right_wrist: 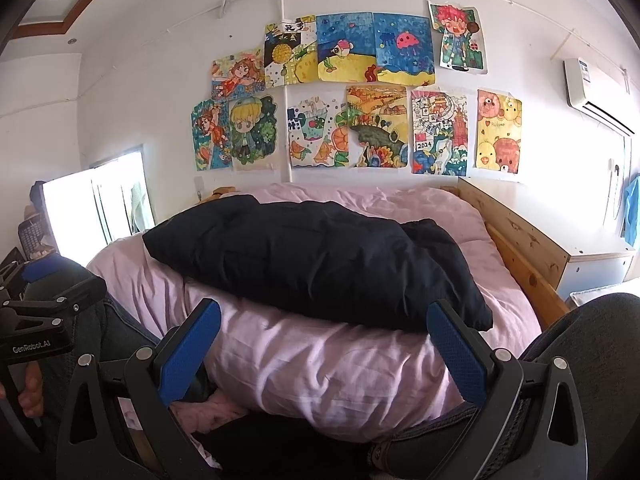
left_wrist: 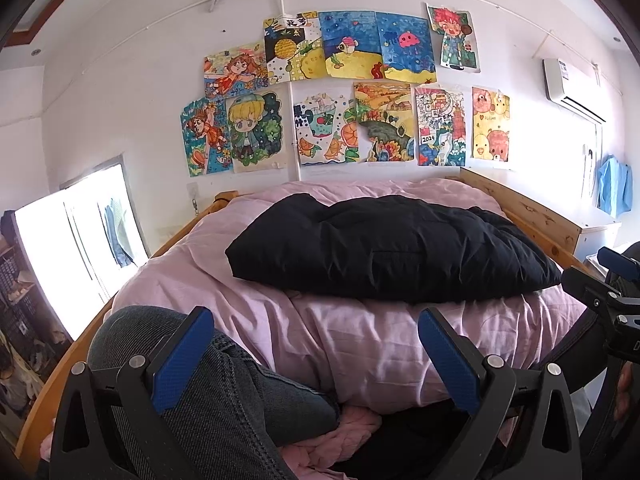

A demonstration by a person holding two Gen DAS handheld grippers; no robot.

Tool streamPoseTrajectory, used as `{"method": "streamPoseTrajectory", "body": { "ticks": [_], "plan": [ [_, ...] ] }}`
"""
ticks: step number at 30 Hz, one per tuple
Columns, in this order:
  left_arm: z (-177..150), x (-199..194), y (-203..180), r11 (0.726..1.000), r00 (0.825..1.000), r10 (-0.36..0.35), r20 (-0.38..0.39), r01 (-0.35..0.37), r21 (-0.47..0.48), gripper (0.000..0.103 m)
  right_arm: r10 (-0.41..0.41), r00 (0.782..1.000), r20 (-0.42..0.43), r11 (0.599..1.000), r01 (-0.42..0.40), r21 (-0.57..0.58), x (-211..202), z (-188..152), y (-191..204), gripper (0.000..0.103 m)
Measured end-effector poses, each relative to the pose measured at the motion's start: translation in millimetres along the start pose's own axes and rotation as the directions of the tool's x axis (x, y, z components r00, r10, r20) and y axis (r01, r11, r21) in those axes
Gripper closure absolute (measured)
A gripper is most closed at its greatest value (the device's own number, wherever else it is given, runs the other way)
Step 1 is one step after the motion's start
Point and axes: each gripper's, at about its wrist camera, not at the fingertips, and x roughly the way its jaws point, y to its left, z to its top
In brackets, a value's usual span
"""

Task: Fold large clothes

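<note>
Black and puffy, the padded coat [left_wrist: 384, 248] lies folded into a thick, quilted bundle on top of a pink duvet [left_wrist: 360, 344] that covers the wooden-framed bed [left_wrist: 536, 216]. Its surface is creased and matte, and one rounded fold overlaps the end nearer the right gripper. The bundle sits ahead of both grippers, beyond their fingertips and not touching them.

Left gripper [left_wrist: 316, 356] is spread wide, its blue-padded fingers [left_wrist: 182, 360] holding nothing; the duvet's near edge shows in the gap between them. Right gripper [right_wrist: 324, 354] is likewise wide apart and empty, with the coat's near corner just above its right-side finger.

From the left wrist view, a knee in grey denim [left_wrist: 208, 376] lies behind the left-side finger, and the other gripper's black body pokes in at the right edge with a blue garment [left_wrist: 614, 190] hanging on the far wall beyond it. From the right wrist view, the left tool appears at the left edge with lettering on its body and a hand [right_wrist: 30, 394] gripping its handle, while a dark-trousered knee [right_wrist: 592, 360] fills the lower right. Both views share the children's drawings [right_wrist: 348, 92] on the white wall ahead and the air conditioner [right_wrist: 596, 88] up to the right.
</note>
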Motion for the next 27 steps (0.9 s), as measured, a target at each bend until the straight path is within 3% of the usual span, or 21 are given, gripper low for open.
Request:
{"method": "streamPoseTrajectory", "body": {
  "ticks": [27],
  "plan": [
    [1,2,10,1.0,1.0,-0.005,0.001,0.005,0.007,0.0,-0.007,1.0,-0.001,1.0,0.007,0.01,1,-3,6,0.002]
  ]
}}
